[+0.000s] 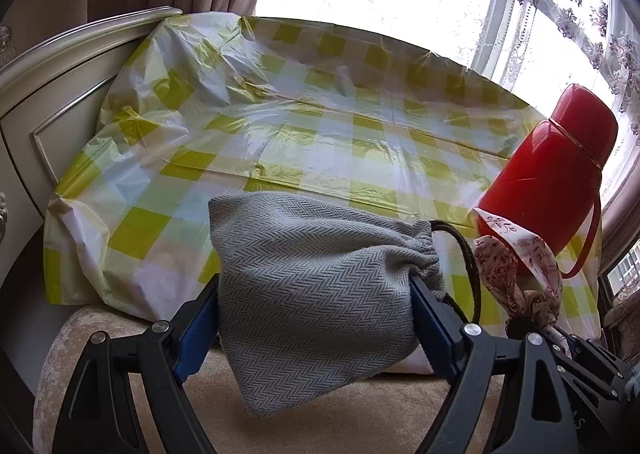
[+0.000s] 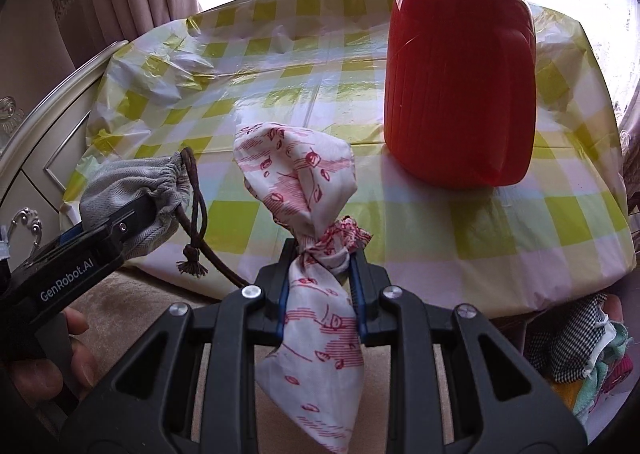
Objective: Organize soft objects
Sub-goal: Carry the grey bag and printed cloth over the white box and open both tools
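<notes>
Gripped wide in the left gripper [image 1: 316, 318], a soft grey herringbone drawstring pouch [image 1: 316, 286] hangs at the near edge of the green-checked plastic tablecloth [image 1: 280, 142]. It looks light and limp. The right gripper [image 2: 320, 290] pinches narrowly a knotted white cloth with red print [image 2: 308, 214]; the knot seems the surest hold.

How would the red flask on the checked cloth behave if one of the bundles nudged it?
The red flask is tall for its base, so a high nudge might tip it. It looks rigid and probably heavy. The glossy plastic tablecloth could let it slide instead.
</notes>
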The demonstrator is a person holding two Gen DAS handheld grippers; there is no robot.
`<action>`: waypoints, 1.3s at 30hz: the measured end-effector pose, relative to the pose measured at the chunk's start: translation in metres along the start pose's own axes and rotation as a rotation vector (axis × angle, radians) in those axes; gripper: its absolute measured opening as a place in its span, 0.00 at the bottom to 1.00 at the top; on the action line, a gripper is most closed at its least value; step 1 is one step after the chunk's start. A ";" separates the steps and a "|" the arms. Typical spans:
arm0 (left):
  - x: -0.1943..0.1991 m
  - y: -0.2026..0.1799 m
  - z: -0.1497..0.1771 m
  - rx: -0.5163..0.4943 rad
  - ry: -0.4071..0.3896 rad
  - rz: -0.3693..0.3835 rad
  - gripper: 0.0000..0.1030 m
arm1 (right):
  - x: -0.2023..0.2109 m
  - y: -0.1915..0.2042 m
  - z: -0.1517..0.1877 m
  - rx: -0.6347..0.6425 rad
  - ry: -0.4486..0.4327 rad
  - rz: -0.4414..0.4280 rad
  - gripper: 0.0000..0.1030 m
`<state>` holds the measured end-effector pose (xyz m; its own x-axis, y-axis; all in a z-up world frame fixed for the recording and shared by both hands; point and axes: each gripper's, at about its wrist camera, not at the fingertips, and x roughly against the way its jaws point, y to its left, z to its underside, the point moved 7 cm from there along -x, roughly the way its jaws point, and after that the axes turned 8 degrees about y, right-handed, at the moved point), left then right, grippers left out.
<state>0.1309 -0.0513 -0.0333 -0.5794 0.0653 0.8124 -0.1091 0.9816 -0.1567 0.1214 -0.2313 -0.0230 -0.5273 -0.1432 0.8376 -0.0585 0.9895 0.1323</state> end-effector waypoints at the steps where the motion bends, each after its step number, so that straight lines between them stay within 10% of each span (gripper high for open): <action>1: 0.000 -0.002 0.003 -0.007 0.007 0.002 0.85 | 0.002 -0.003 0.003 -0.003 0.004 -0.003 0.27; 20: 0.017 -0.040 0.042 -0.102 0.068 0.064 0.85 | 0.041 -0.048 0.060 -0.038 0.058 -0.013 0.27; 39: 0.044 -0.209 0.103 -0.342 0.203 0.406 0.85 | 0.120 -0.219 0.121 -0.326 0.050 0.249 0.27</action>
<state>0.0455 -0.2716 -0.0228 -0.3493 0.4498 0.8220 0.3772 0.8705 -0.3161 -0.0314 -0.4627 -0.0153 -0.4486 0.0911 0.8891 0.3413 0.9368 0.0762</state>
